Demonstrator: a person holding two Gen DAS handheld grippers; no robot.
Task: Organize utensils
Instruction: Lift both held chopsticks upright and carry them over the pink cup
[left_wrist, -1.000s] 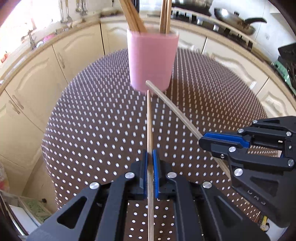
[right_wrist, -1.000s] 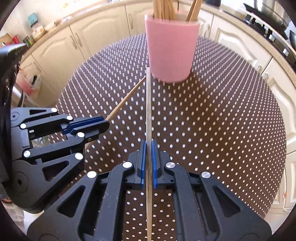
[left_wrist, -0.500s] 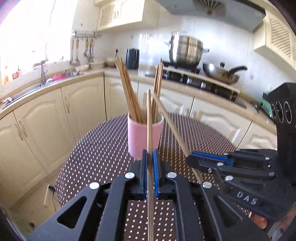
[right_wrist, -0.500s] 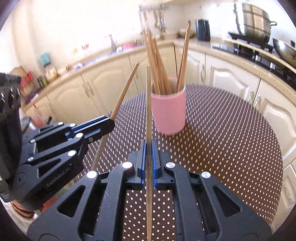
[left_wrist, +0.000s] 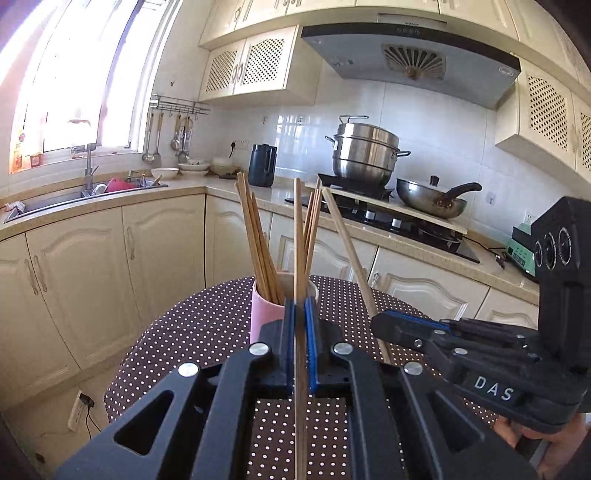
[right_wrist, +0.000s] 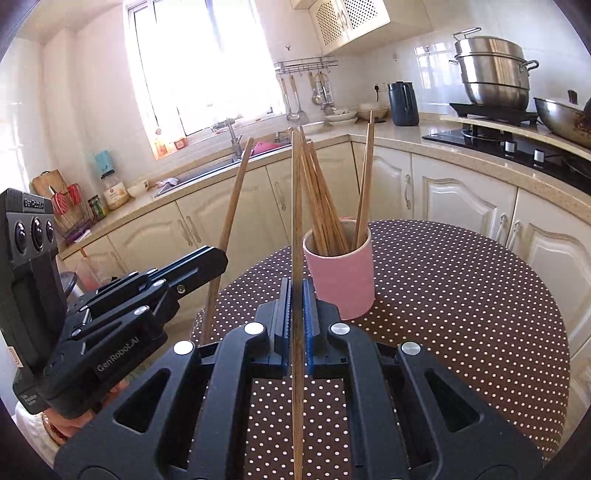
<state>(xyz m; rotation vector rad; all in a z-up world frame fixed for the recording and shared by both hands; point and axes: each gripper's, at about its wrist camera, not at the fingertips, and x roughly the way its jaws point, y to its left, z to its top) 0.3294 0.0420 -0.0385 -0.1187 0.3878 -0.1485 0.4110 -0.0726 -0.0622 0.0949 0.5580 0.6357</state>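
Note:
A pink cup (right_wrist: 341, 273) holding several wooden chopsticks (right_wrist: 321, 206) stands on the brown polka-dot round table (right_wrist: 461, 295); it also shows in the left wrist view (left_wrist: 264, 310). My left gripper (left_wrist: 300, 306) is shut on one chopstick (left_wrist: 298, 236), held upright just in front of the cup. My right gripper (right_wrist: 296, 291) is shut on another chopstick (right_wrist: 296, 206), also upright, just left of the cup. Each gripper shows in the other's view with its tilted chopstick: the right one (left_wrist: 384, 325) and the left one (right_wrist: 207, 262).
Cream kitchen cabinets (left_wrist: 92, 273) and a counter curve behind the table. A sink (left_wrist: 85, 192) sits at the left, a stove with a steel pot (left_wrist: 364, 151) and a wok (left_wrist: 432, 195) at the right. A dark kettle (right_wrist: 402, 103) stands on the counter.
Both grippers have tilted up from lying low over the table to holding their chopsticks upright, raised above the table near the cup. Both stay shut on their chopsticks.

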